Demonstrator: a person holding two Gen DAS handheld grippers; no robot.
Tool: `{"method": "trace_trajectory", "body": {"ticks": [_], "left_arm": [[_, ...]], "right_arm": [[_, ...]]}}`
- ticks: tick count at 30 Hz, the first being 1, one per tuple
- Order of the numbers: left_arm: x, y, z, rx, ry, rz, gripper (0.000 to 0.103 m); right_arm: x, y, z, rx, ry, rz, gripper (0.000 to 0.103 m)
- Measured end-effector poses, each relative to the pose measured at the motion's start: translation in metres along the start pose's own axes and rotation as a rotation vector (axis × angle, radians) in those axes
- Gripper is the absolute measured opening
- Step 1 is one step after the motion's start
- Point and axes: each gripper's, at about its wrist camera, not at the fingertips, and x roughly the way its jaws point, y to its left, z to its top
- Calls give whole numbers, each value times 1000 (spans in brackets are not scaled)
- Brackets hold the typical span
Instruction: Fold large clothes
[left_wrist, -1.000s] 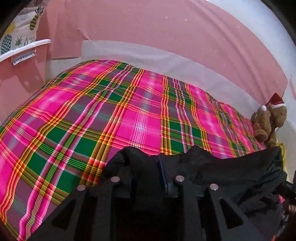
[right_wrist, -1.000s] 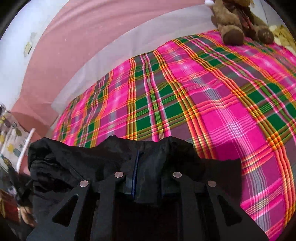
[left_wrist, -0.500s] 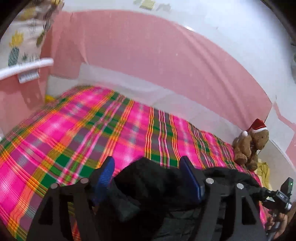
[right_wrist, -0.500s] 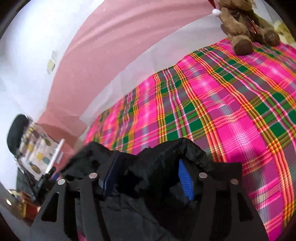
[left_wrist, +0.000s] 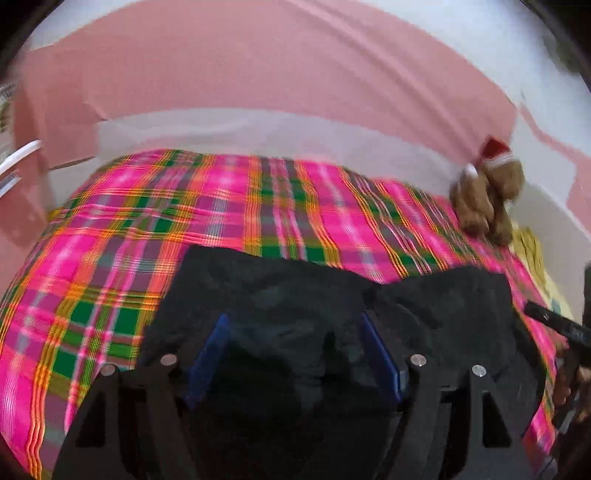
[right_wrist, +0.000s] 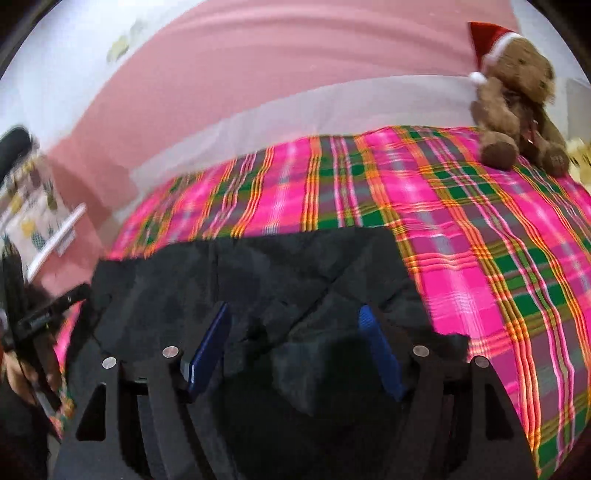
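Both tools are being shown with their blue-padded fingers spread apart, where a second ago each was being held clamped on a bunched edge of the black garment; that cloth is now being left lying flatter on the bed's pink plaid cover. The left tool and the right tool are being held just over the cloth's near edge, nothing being pinched between the fingers. The garment is being judged soft, limp and fairly light, likely to sag and crease, so hold is best being taken at corners or along a hem. Its surface is being seen as matte black, wrinkled, with a diagonal fold. A teddy bear is sitting well apart.
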Motion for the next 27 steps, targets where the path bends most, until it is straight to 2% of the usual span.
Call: {"method": "trace_trajectory", "body": {"ticks": [3,6,7,9,10,12,15,19,21,22,24,27], "left_arm": [[21,-16,7,79,44,10,74],[48,-19,13,155,79,90,74],[63,-13,12,158,108,124,74],[87,3,7,91,162,98,75],[92,8,4,67,163,88,76],[97,12,-1,37,134,79,76],[101,8,-11,44,98,103,76],[98,2,-9,60,97,128,75],[90,2,-2,61,106,143,68],[82,1,1,58,102,148,67],[62,-3,7,42,74,118,63],[46,-21,18,61,41,80,60]], "right_arm": [[37,3,9,-63,95,-79,72],[74,-13,9,-75,204,-145,72],[85,-21,8,-58,228,-163,72],[96,-38,5,18,249,-150,72],[100,-43,3,41,253,-145,72],[106,-47,-2,33,252,-150,72],[111,-50,-11,43,237,-155,72],[109,-39,-9,26,216,-193,72],[91,-35,-3,24,200,-204,72],[79,-29,2,8,166,-205,72],[53,-12,12,-10,84,-175,72],[35,19,21,-33,35,-109,72]]}}
